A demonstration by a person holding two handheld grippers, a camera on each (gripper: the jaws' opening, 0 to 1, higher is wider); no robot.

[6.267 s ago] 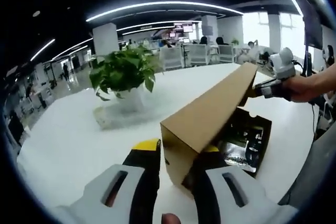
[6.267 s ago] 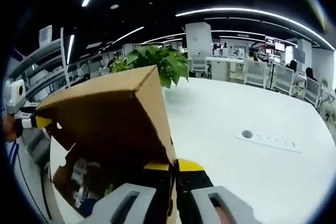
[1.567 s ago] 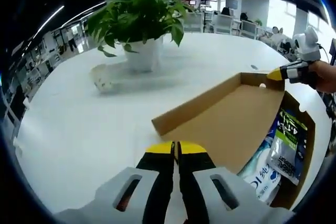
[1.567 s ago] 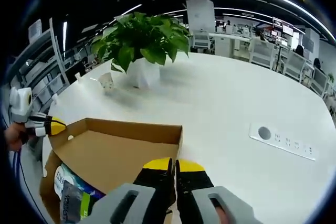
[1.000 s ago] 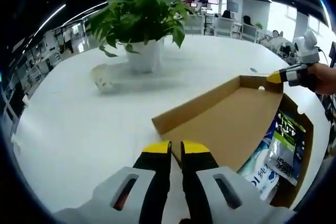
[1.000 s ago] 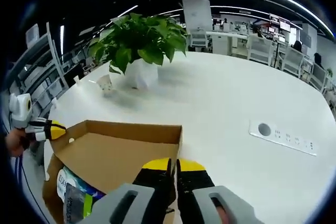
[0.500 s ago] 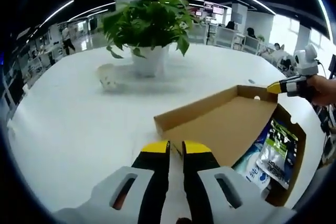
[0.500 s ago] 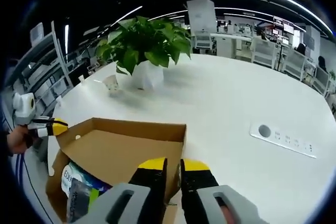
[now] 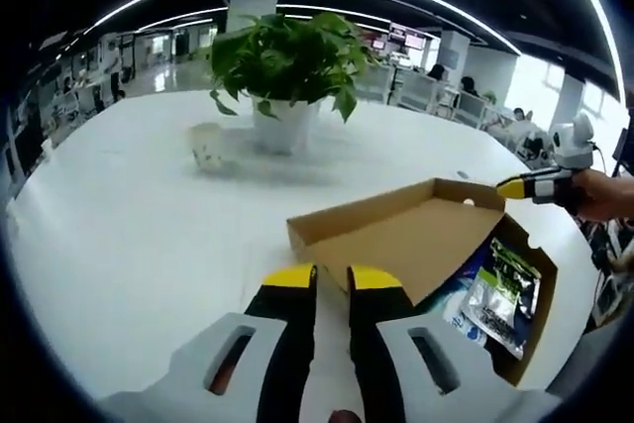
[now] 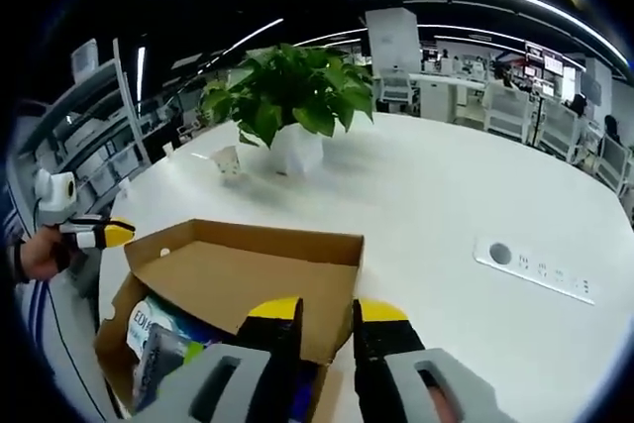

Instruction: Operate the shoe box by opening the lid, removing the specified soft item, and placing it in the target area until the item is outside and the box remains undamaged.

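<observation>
Shoe box (image 9: 525,274) at the bench (image 9: 129,245) near edge, lid (image 9: 406,235) folded back flat | soft packets (image 9: 500,289) inside (labels unreadable) | your left gripper (image 9: 329,279) jaws slightly spread, holding nothing | your right gripper (image 10: 327,312) jaws spread, lid edge between them | potted plant (image 10: 292,96) toward bench middle

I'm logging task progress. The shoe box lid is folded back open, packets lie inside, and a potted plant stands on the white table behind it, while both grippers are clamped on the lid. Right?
Not quite: both grippers have let go. In the left gripper view the left gripper stands open short of the lid; in the right gripper view the right gripper is open too. Packets inside the shoe box, potted plant, white table: correct.
</observation>
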